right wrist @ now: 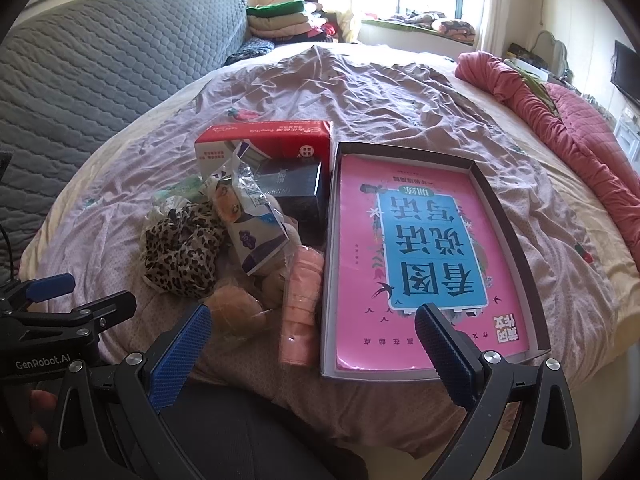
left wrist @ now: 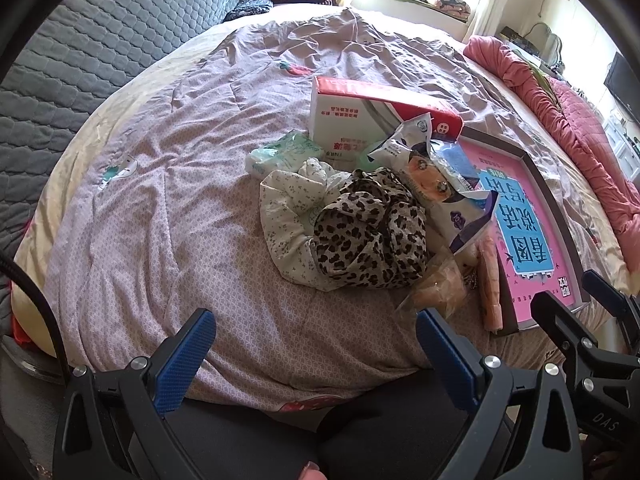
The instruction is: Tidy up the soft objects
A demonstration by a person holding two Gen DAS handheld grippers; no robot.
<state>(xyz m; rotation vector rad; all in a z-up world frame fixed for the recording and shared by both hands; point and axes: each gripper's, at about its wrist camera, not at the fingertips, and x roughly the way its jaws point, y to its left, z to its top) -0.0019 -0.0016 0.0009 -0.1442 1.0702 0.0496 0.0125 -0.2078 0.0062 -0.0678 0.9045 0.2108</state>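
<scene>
Left gripper (left wrist: 316, 356): jaws wide, empty, lower centre of the left view, above the bedspread (left wrist: 160, 200).
Right gripper (right wrist: 314, 350): jaws wide, empty, lower centre of the right view.
Leopard cloth (left wrist: 368, 236): centre of frame, crumpled, touching the floral cloth (left wrist: 284, 216).
Snack bags (right wrist: 252, 224): piled beside the leopard cloth.
Tray (right wrist: 516, 240): right of the pile, holding a pink book (right wrist: 360, 240).
Red-and-white box (right wrist: 276, 138): behind the pile.

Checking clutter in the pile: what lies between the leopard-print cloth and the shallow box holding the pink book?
In the right wrist view, a torn snack bag, bagged buns and a pink roll lie between the leopard-print cloth and the shallow box.
</scene>
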